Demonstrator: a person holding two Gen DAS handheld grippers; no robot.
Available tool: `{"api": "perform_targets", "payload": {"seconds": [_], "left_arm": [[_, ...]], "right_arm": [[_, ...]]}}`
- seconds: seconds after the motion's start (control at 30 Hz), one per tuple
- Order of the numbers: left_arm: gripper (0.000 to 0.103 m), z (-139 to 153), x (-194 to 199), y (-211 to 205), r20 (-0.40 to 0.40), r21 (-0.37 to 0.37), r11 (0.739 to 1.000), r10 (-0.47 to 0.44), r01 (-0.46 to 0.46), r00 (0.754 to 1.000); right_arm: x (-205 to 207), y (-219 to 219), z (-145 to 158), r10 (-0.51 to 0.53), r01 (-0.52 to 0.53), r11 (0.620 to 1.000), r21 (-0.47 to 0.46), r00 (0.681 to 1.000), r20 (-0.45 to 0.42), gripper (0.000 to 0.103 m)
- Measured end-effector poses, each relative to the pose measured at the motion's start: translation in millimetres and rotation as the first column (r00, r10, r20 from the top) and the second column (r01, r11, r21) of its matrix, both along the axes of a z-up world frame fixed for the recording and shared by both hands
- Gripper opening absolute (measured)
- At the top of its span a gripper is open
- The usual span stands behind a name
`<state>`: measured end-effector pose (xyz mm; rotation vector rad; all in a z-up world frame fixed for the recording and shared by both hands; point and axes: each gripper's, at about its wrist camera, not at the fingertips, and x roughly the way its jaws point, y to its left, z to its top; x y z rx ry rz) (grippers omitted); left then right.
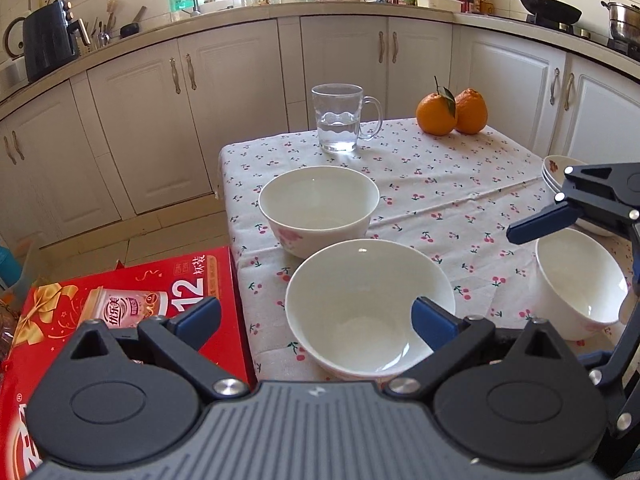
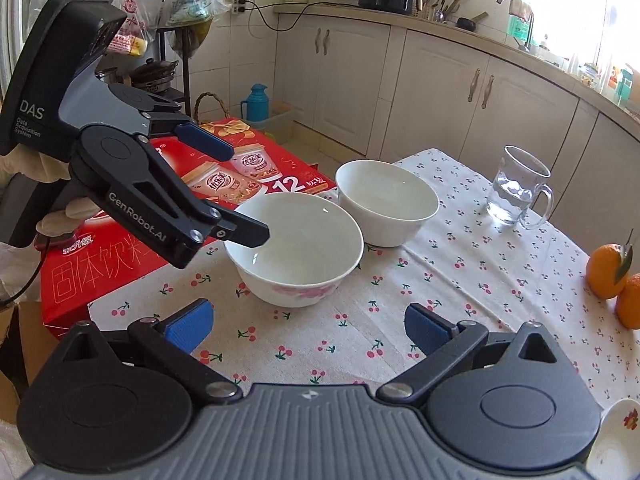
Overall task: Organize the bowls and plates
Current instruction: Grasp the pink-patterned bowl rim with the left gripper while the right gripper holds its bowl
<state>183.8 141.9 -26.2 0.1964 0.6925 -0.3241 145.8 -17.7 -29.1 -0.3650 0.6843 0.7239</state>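
Now, my left gripper [image 1: 316, 316]: its two blue fingers are spread wide and hold nothing. I see it from the other side too [image 2: 236, 192], with one finger up in the air and one dipping over a bowl's rim.
Nearest bowl [image 1: 370, 308]: right in front of my left gripper. My right finger [image 1: 434, 322] hangs over its inside. My left finger [image 1: 198, 318] is out past the rim, over the red box [image 1: 120, 312].
Second bowl [image 1: 319, 208]: just behind the nearest one, almost touching it.
My right gripper [image 2: 308, 326]: spread wide too, holding nothing, low over the cherry cloth [image 2: 460, 264].
Third bowl [image 1: 576, 284]: under my right gripper's finger in the left view.
Plates [image 1: 554, 172]: a small stack past that bowl, half hidden.
Who is closer: I think my left gripper, for the nearest bowl. Its rim sits between my fingers, so a pinch there should catch it.
Careful: the water mug [image 1: 340, 118] and two oranges [image 1: 452, 112] stand farther back.
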Motion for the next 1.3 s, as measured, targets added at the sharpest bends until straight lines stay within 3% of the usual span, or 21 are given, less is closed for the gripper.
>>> {"api": "perform_targets", "payload": {"seconds": [0.23,0.3,0.47,0.57,0.87,1.3], "left_arm": [[0.097,-9.1,21.6,-2.5,-0.048,0.009,1.000,-0.026,0.027,0.999],[0.092,-10.0,25.7,-2.2,-0.063,-0.001,0.999,-0.032,0.032,0.998],[0.067,-12.0,33.9,-0.3,-0.115,-0.047,0.998,-0.056,0.051,0.992],[0.060,-12.3,36.4,0.0,-0.126,-0.052,0.997,-0.065,0.059,0.990],[0.049,-14.8,43.7,0.4,-0.151,-0.053,0.996,-0.080,0.073,0.985],[0.047,-16.4,45.2,0.5,-0.163,-0.048,0.995,-0.094,0.087,0.982]], "right_arm": [[23.9,12.7,-11.4,0.023,-0.022,1.000,0.021,0.999,-0.039,0.103],[27.9,15.6,-13.2,0.037,-0.036,0.999,0.027,0.998,-0.048,0.102],[35.9,21.7,-18.2,0.067,-0.066,0.997,0.028,0.995,-0.073,0.093],[38.5,22.9,-20.9,0.083,-0.081,0.996,0.031,0.993,-0.086,0.086],[42.5,26.9,-22.7,0.094,-0.092,0.996,0.021,0.992,-0.087,0.079],[43.2,27.4,-24.7,0.094,-0.093,0.996,0.014,0.992,-0.082,0.079]]}}
